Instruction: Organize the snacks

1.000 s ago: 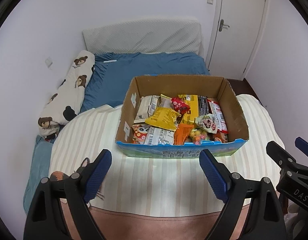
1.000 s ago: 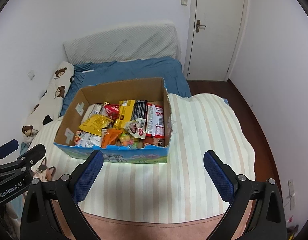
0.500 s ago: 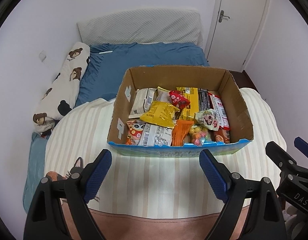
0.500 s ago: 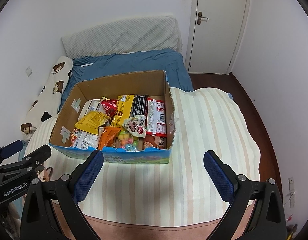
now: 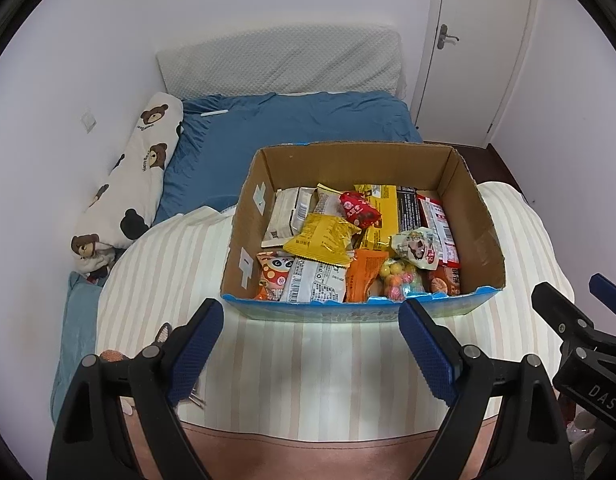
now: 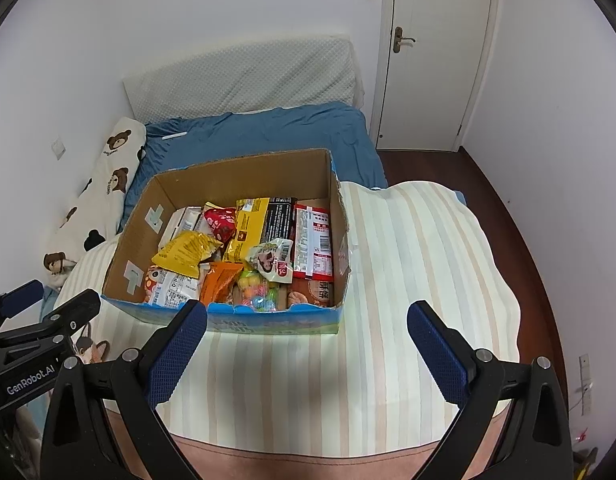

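Note:
An open cardboard box [image 5: 479, 216] [image 6: 339, 216] with a blue printed front sits on a striped cloth, filled with several snack packets. On top lie a yellow bag [image 5: 321, 240] [image 6: 186, 252], a red packet [image 5: 357, 208] [image 6: 220, 220] and a bag of coloured candy balls [image 5: 399, 280] [image 6: 258, 292]. My left gripper [image 5: 311, 320] hovers open just in front of the box's near wall, nothing between its blue pads. My right gripper [image 6: 307, 322] is open too, over the cloth at the box's front right corner. Each gripper shows at the edge of the other's view.
The striped cloth [image 5: 308, 368] [image 6: 407, 280] covers a round surface at the foot of a bed with a blue sheet [image 5: 292, 128]. A bear-print pillow [image 5: 136, 176] lies along the left wall. A white door [image 6: 431, 52] and dark floor [image 6: 519, 216] are at right.
Both views have tilted and closed in slightly on the box, which now sits lower and larger in frame. Both grippers stay open and empty.

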The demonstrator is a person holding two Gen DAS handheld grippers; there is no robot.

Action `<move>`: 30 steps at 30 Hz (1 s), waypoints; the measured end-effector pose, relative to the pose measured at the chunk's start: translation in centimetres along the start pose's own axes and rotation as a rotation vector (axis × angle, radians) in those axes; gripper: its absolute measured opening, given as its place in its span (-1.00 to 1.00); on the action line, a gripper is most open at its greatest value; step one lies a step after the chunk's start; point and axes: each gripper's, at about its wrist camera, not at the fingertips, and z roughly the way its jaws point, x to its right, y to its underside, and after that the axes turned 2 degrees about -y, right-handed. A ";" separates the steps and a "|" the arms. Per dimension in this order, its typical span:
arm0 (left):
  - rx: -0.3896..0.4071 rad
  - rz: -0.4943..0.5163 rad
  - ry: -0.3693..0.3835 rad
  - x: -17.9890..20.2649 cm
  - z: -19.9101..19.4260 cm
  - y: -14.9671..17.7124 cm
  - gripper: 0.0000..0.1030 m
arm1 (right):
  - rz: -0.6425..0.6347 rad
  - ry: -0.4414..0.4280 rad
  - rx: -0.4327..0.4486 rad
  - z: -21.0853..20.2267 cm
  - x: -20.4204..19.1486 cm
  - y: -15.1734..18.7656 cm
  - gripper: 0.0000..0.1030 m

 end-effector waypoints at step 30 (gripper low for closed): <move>0.032 0.007 0.009 0.6 -1.1 -0.2 0.74 | 0.008 -0.002 0.031 -1.2 0.4 -0.8 0.99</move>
